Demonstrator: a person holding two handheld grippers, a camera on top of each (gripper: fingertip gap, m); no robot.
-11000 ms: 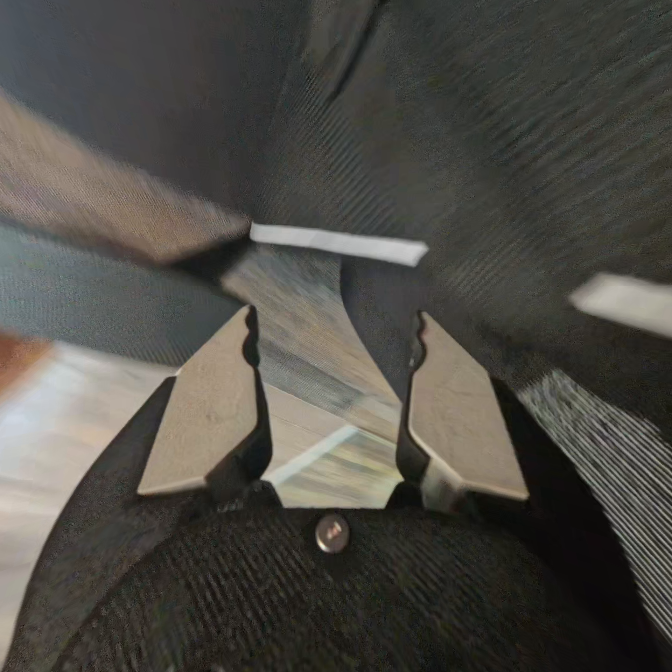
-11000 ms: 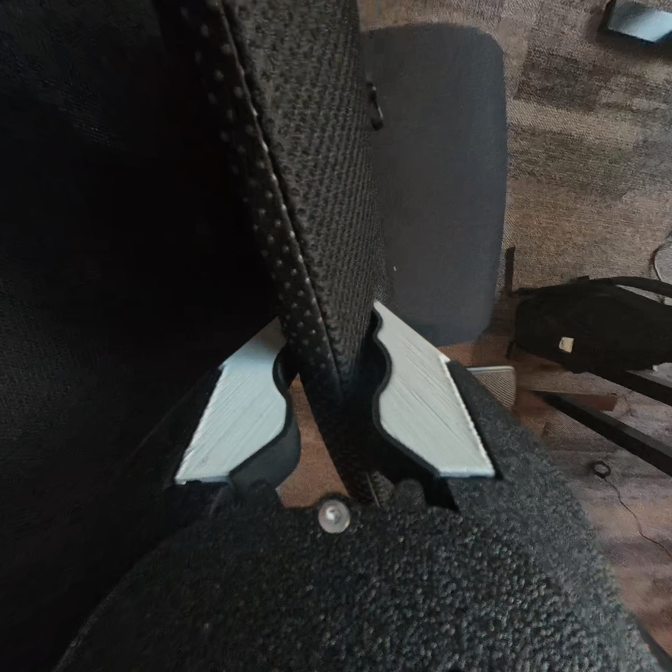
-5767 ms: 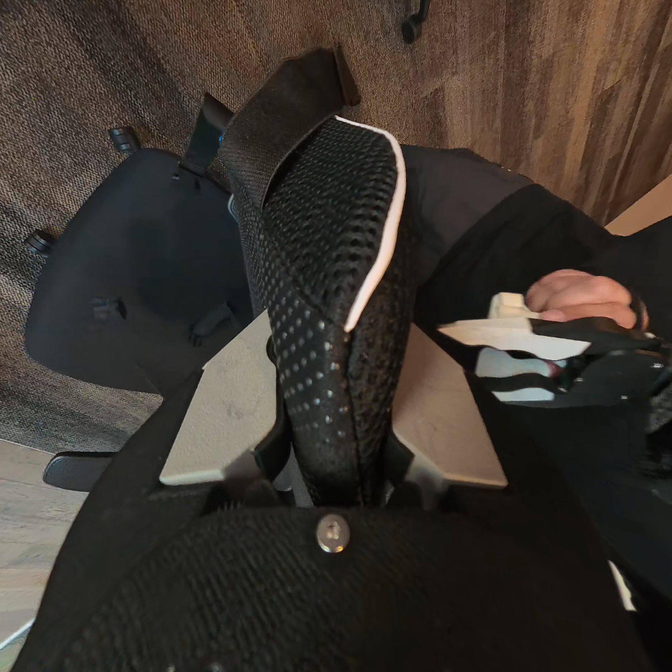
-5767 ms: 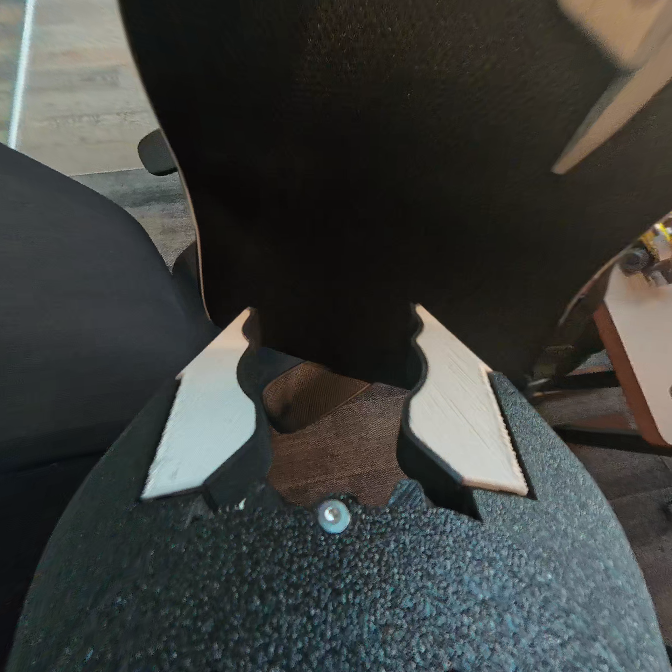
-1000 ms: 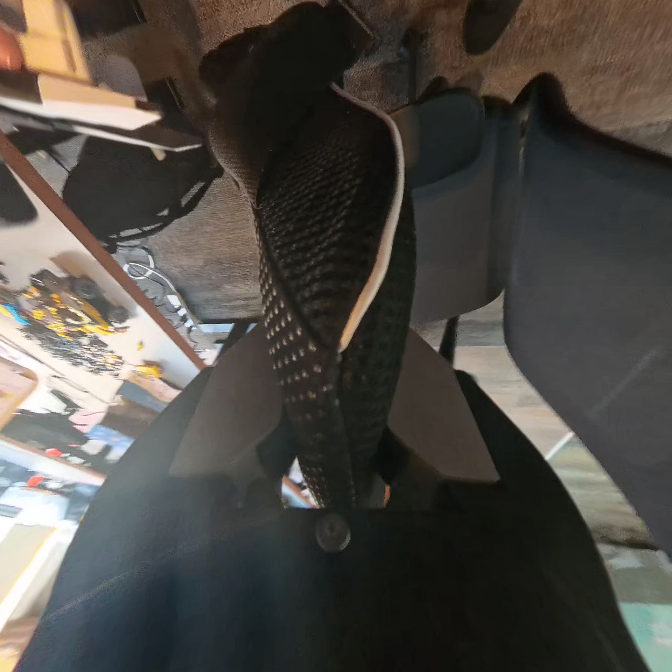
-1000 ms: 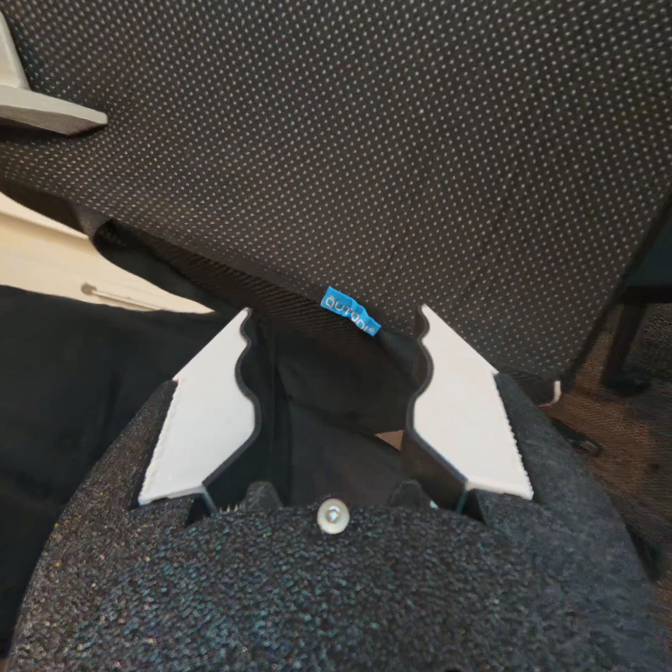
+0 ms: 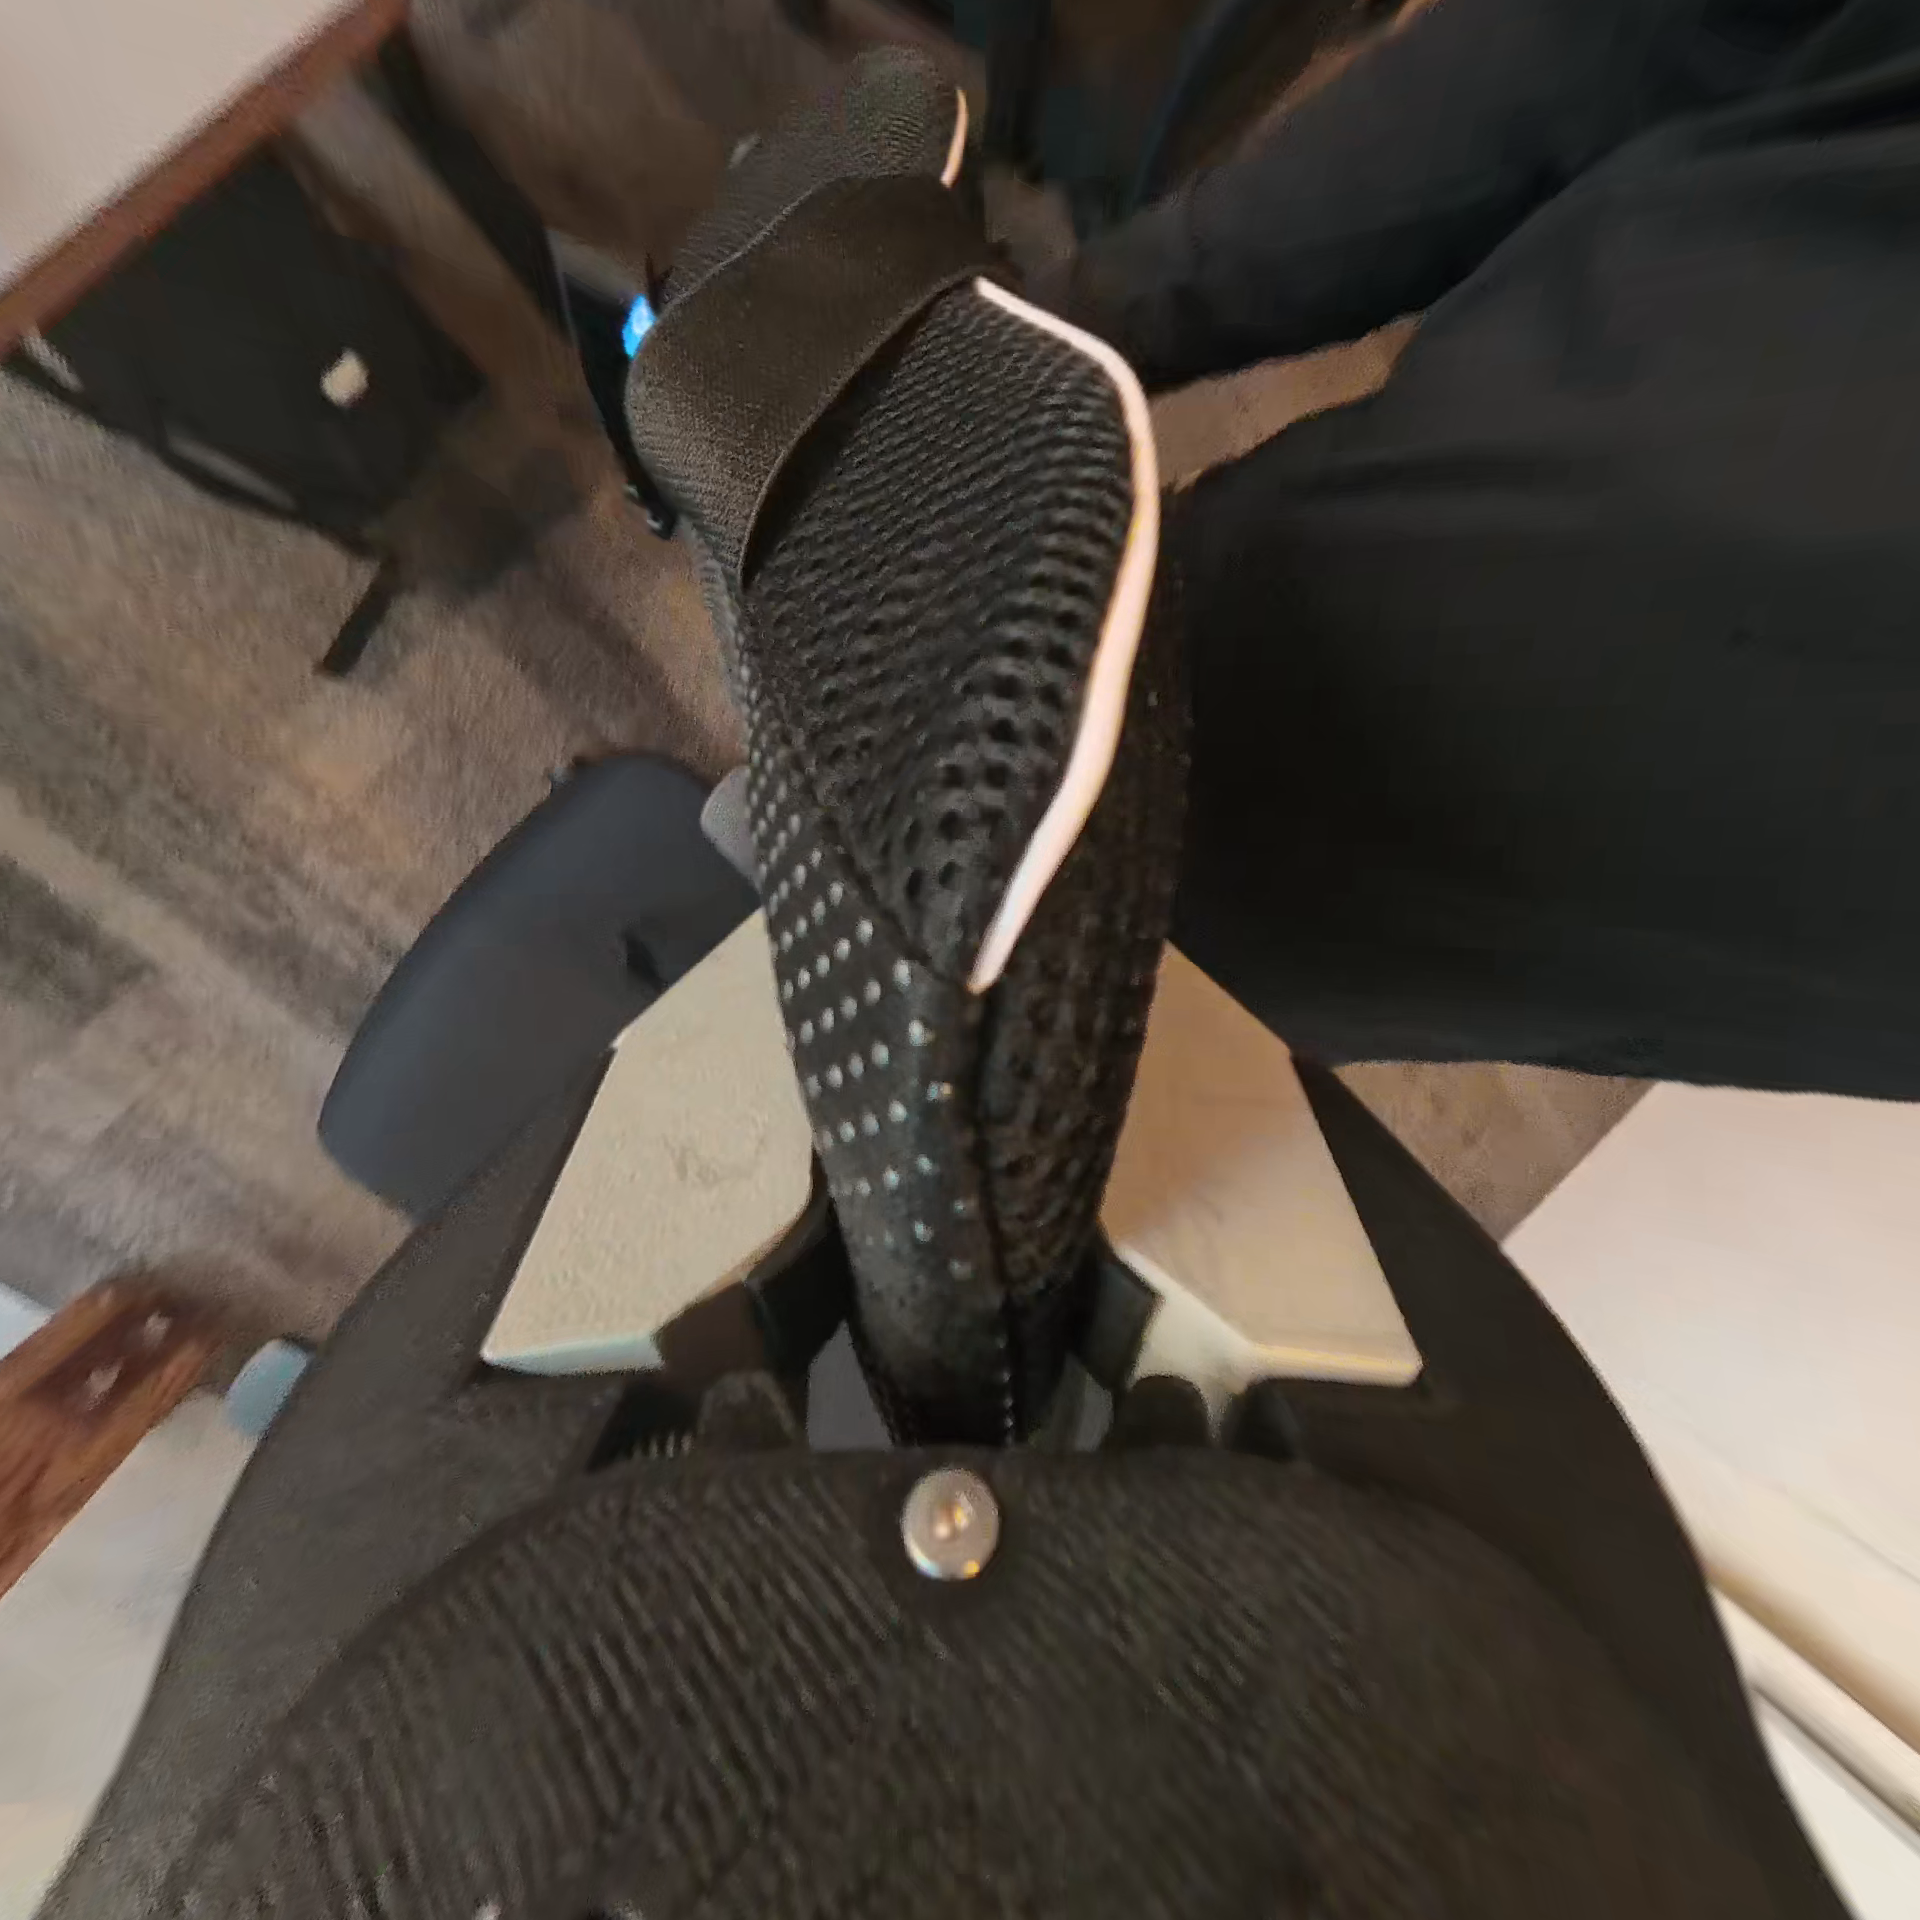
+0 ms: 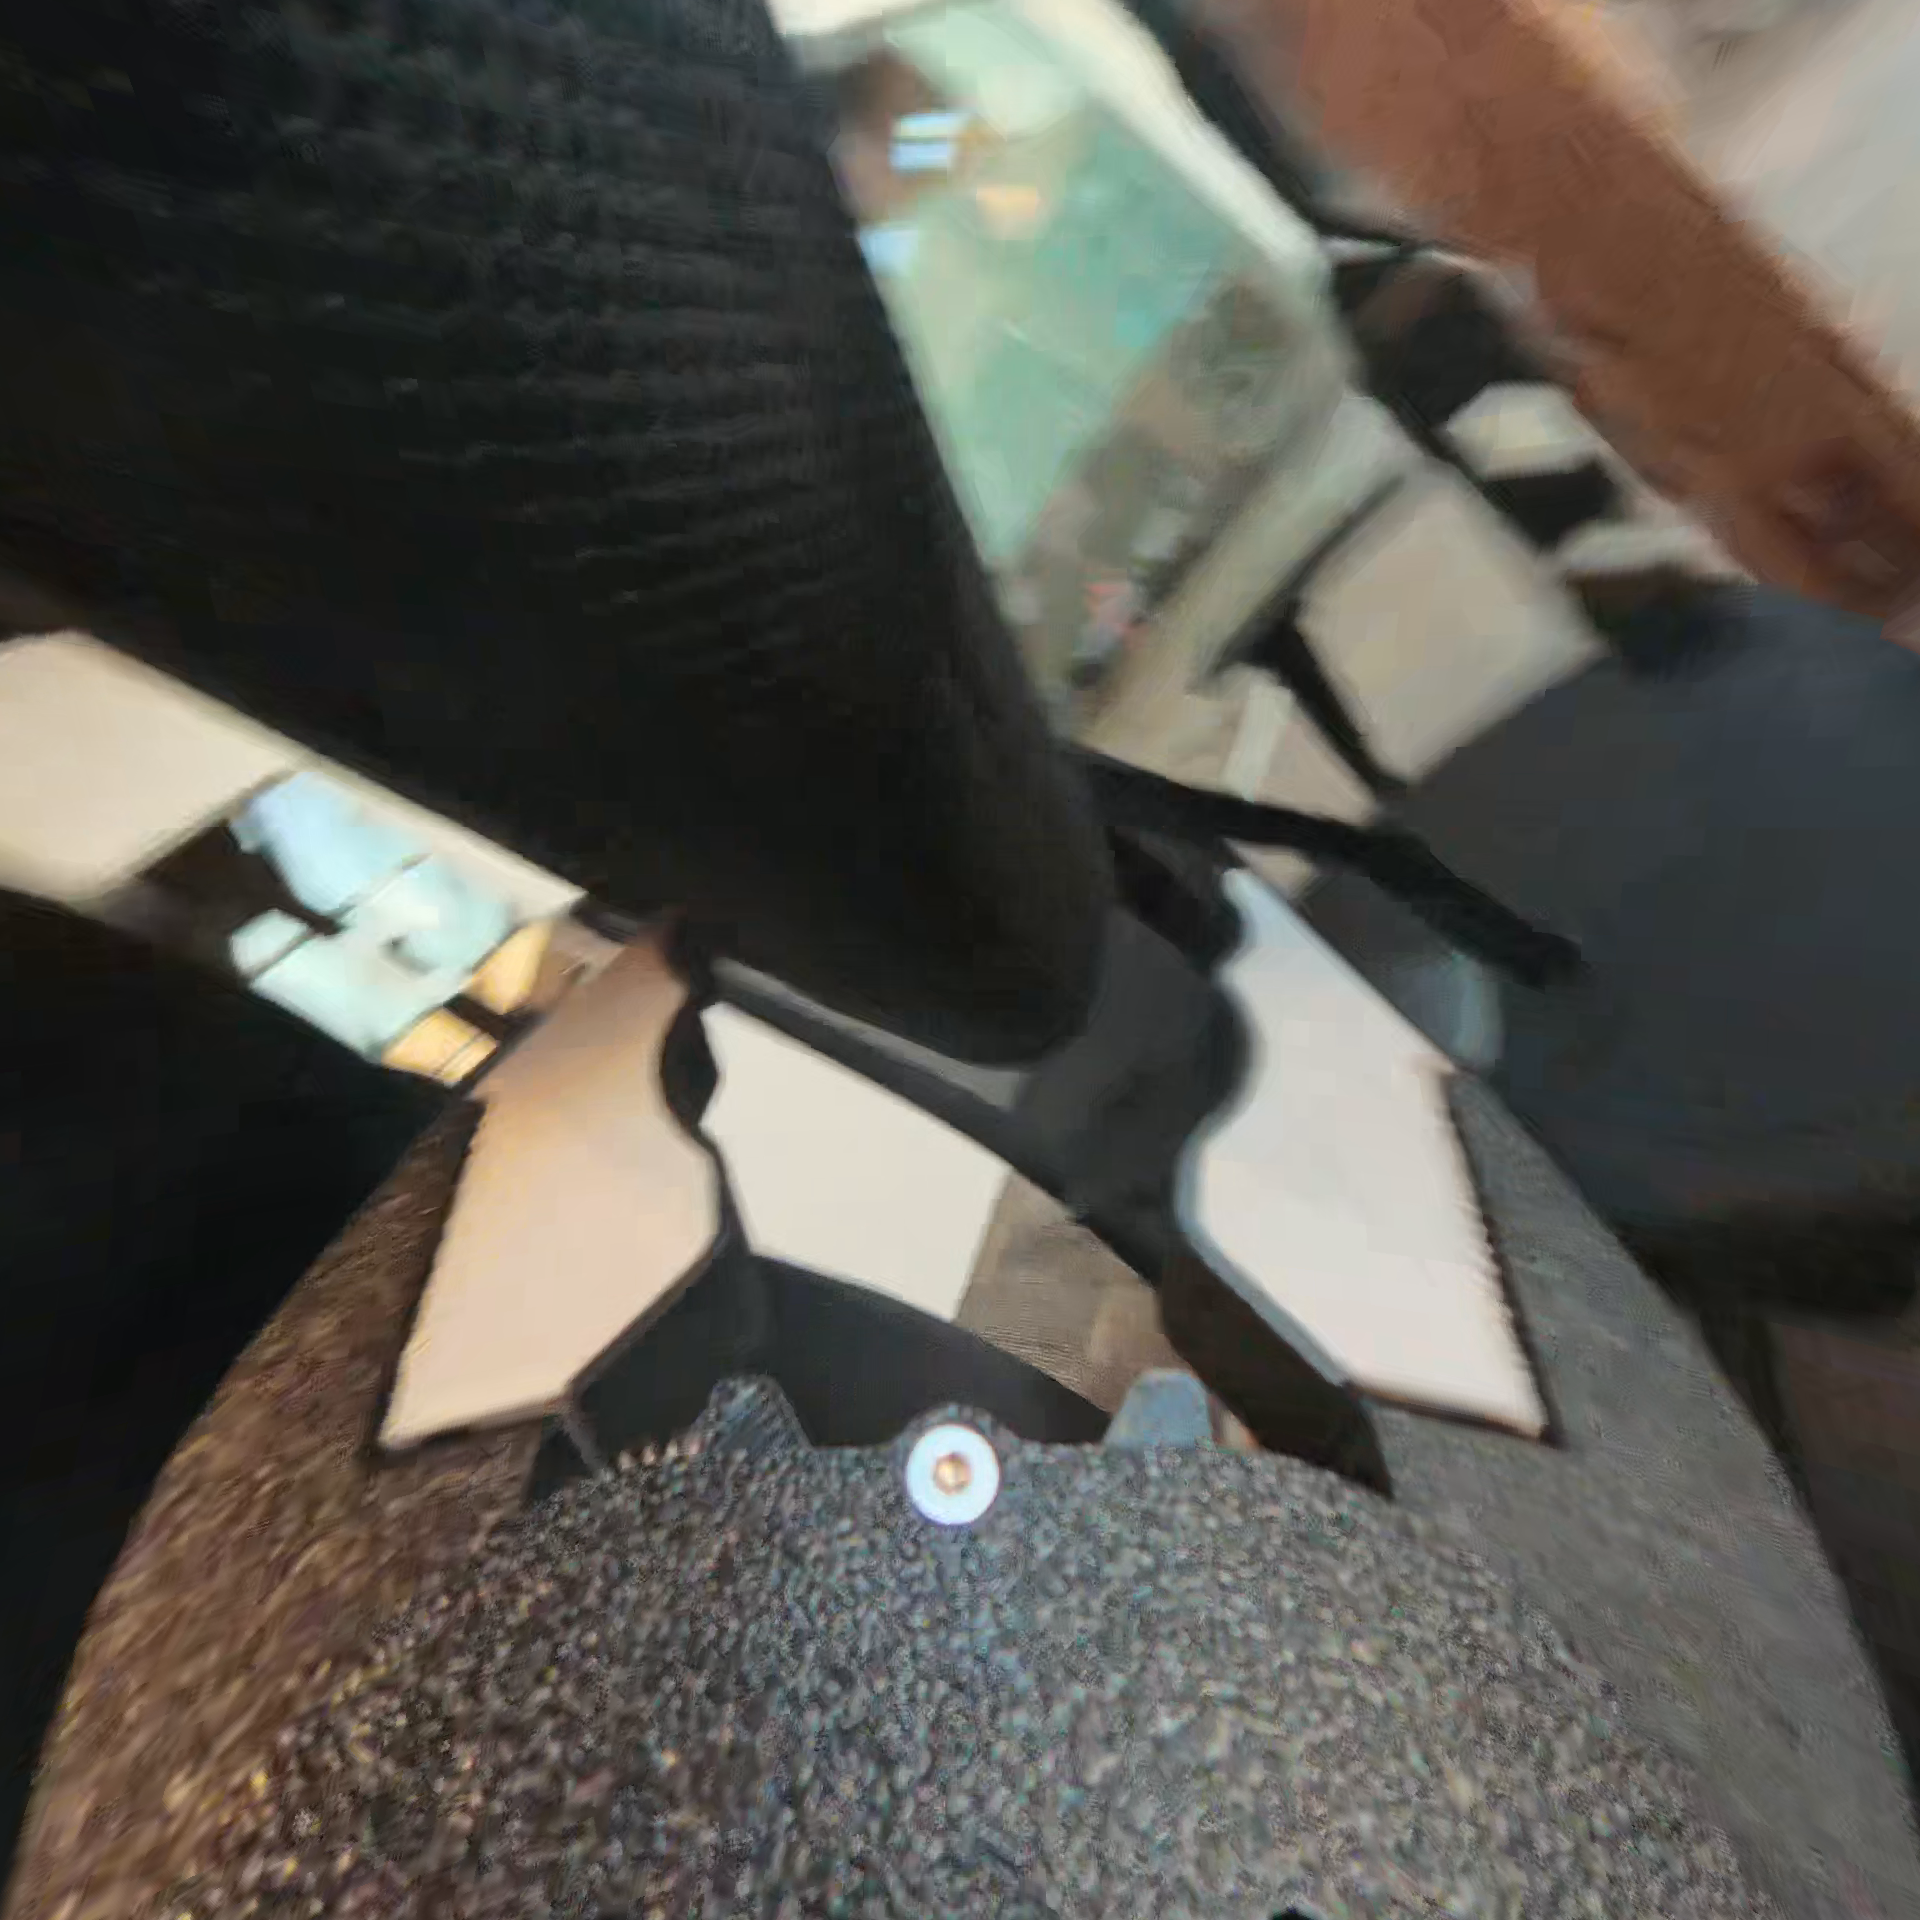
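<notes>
My left gripper (image 7: 956, 1039) is shut on a black padded mesh strap (image 7: 935, 623) with a white edge trim. The strap rises from between the jaws and ends in a flat black webbing band (image 7: 769, 343). Black fabric (image 7: 1558, 623) fills the right of the left wrist view, close beside the strap. My right gripper (image 8: 951, 935) is open with nothing clamped. A rounded bulge of black woven fabric (image 8: 520, 416) hangs over its fingertips, and a thin black strap (image 8: 1403, 862) runs off past the right finger. The right wrist view is blurred by motion.
A dark blue chair part (image 7: 520, 966) stands on grey carpet (image 7: 208, 727) behind the left gripper. A wooden desk edge (image 7: 208, 135) is at upper left and a white tabletop (image 7: 1714, 1351) at lower right. The right wrist view shows a dark chair (image 8: 1714, 935).
The left gripper has swung round with the strap still clamped; the background has changed. The right gripper has moved off the dotted mesh panel with the blue tag to a bulging black fabric edge.
</notes>
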